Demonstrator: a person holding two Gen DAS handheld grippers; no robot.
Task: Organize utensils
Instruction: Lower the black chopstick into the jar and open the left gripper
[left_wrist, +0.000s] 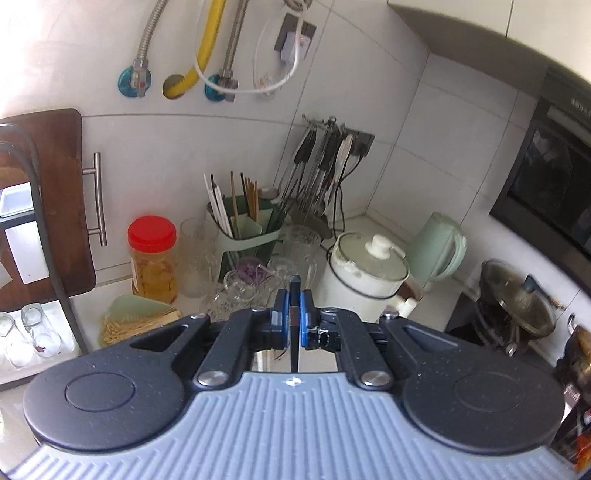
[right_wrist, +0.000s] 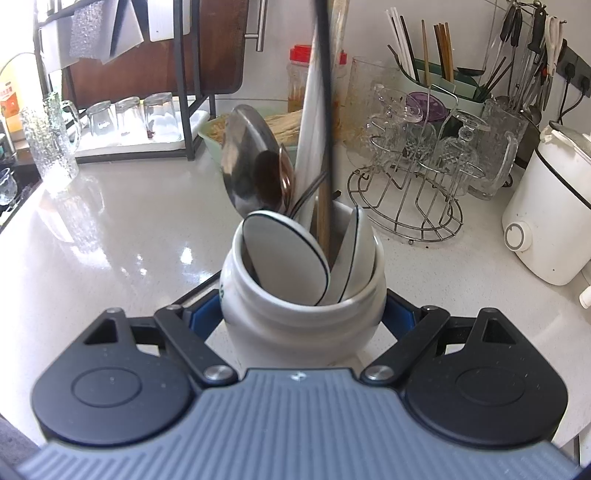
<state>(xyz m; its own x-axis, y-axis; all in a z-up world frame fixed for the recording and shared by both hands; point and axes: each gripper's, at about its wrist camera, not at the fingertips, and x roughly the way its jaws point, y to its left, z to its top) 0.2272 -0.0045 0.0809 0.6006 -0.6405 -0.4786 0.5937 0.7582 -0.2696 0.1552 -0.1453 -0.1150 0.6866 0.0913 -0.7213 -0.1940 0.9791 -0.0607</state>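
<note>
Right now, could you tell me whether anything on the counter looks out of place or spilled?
Yes: loose dry noodles lie over the edge of a green tray beside the red-lidded jar.

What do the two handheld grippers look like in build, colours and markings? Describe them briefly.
Both look alike: the left gripper and right gripper have a ribbed grey-blue body with a small white mark, two round black discs, black linkage arms with silver rivets, and blue-padded fingers.
</note>
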